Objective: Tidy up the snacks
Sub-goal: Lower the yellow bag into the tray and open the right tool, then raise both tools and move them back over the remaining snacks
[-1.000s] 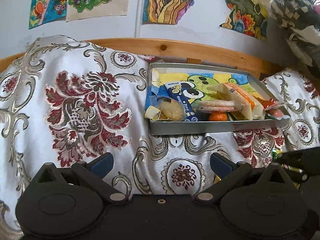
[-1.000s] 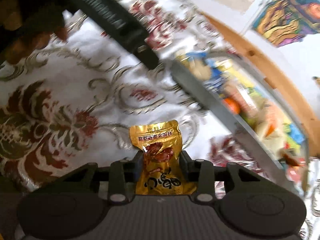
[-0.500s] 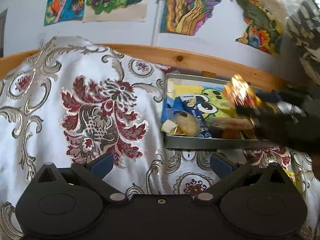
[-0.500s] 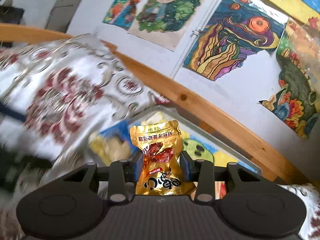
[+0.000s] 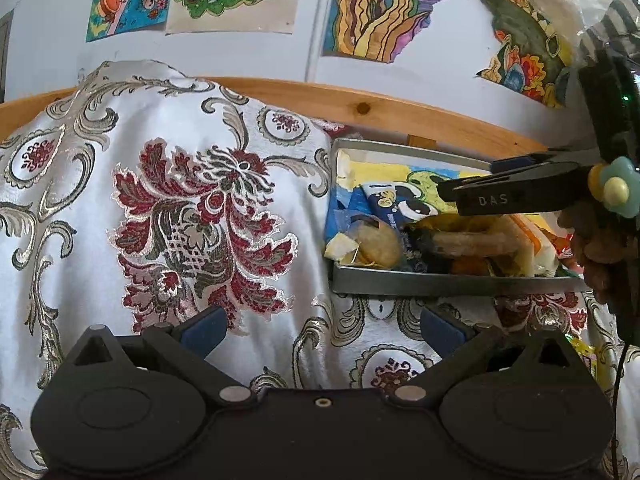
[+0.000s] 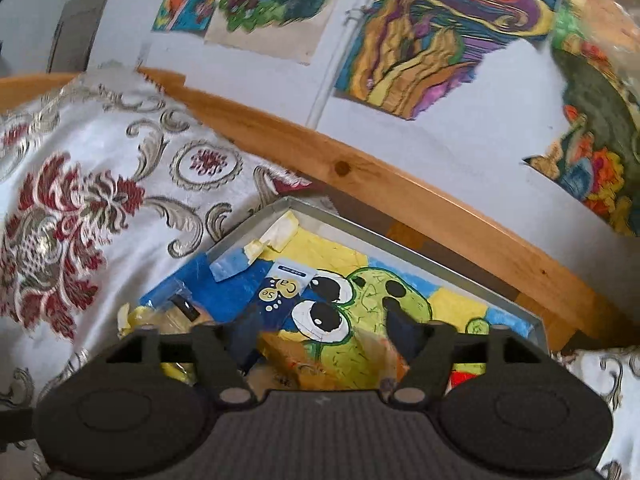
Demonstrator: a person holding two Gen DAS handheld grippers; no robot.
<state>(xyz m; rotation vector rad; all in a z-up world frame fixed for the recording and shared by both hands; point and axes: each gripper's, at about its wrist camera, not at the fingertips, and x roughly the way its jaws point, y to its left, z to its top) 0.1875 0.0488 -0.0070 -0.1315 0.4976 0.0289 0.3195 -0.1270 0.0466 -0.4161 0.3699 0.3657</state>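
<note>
we count one metal tray (image 5: 440, 282) on the patterned cloth (image 5: 160, 200), snacks heaped inside, too overlapped to number. right claw (image 6: 322, 330) over the tray, fingers apart, empty; the gold packet held half a second ago is gone. left claw (image 5: 322, 330) apart, empty.

A white satin cloth (image 5: 120, 184) woven with dark red flowers and silver-grey scrolls fills the left and centre of the left wrist view. Right of centre sits a grey metal tray (image 5: 440, 282), lined with a yellow, blue and green cartoon drawing with big black-and-white eyes (image 6: 360, 304). A pale wooden rail (image 5: 400, 110) runs behind, and colourful painted drawings (image 5: 376, 4) hang on the white wall across the top.
</note>
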